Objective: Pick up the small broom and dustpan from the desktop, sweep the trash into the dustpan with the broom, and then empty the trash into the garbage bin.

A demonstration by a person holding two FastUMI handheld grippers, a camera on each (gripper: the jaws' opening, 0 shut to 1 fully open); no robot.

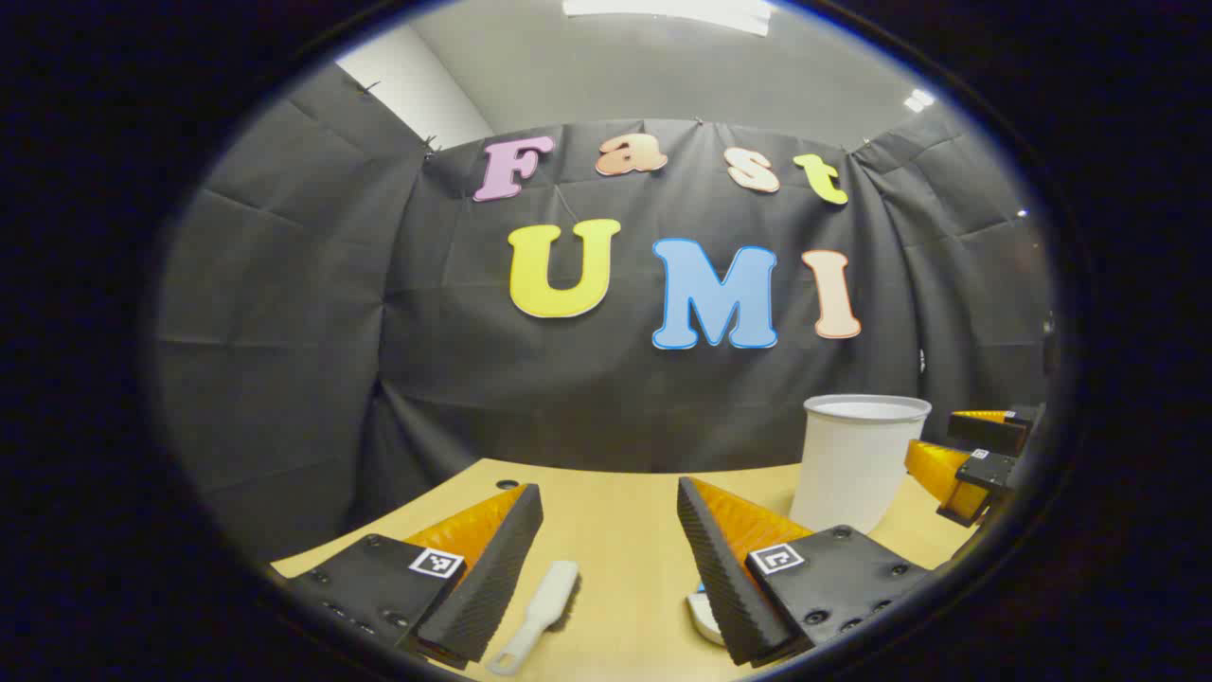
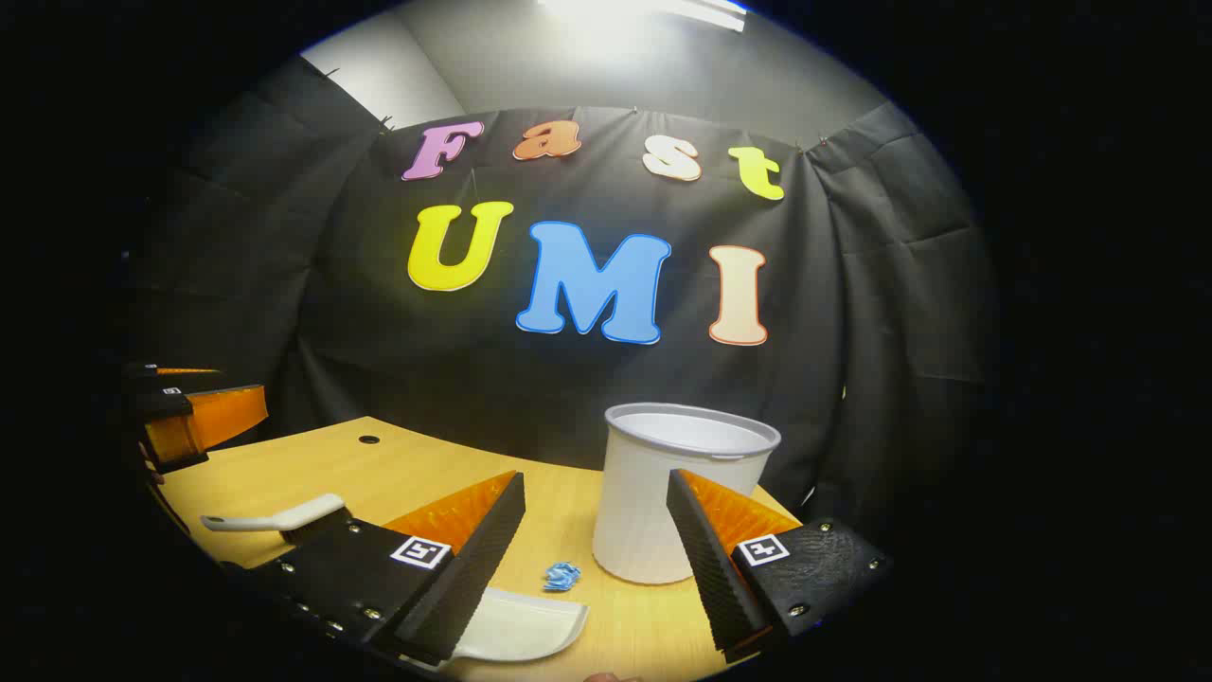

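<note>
Wooden desktop (image 2: 398, 469) carries all your things: the white garbage bin (image 2: 663, 502) stands at its far right side, the white dustpan (image 2: 521, 625) lies near you in front of the bin, and the small broom (image 1: 540, 611) lies flat to the left of it. Your left gripper (image 1: 611, 568) and your right gripper (image 2: 597, 559) both hover above the desktop with the fingers spread wide, holding nothing. The small blue trash (image 2: 561, 575) lies between the dustpan and the bin, just beside both.

- A light wooden desk (image 2: 398, 469) carries everything, with a small dark hole (image 2: 368, 439) near its far edge.
- A white bin (image 2: 677, 493) stands upright on it.
- A crumpled blue scrap (image 2: 561, 575) lies just beside the bin.
- A white dustpan (image 2: 519, 625) lies near the scrap.
- A white-handled broom (image 1: 538, 611) lies flat, well apart from the bin.
</note>
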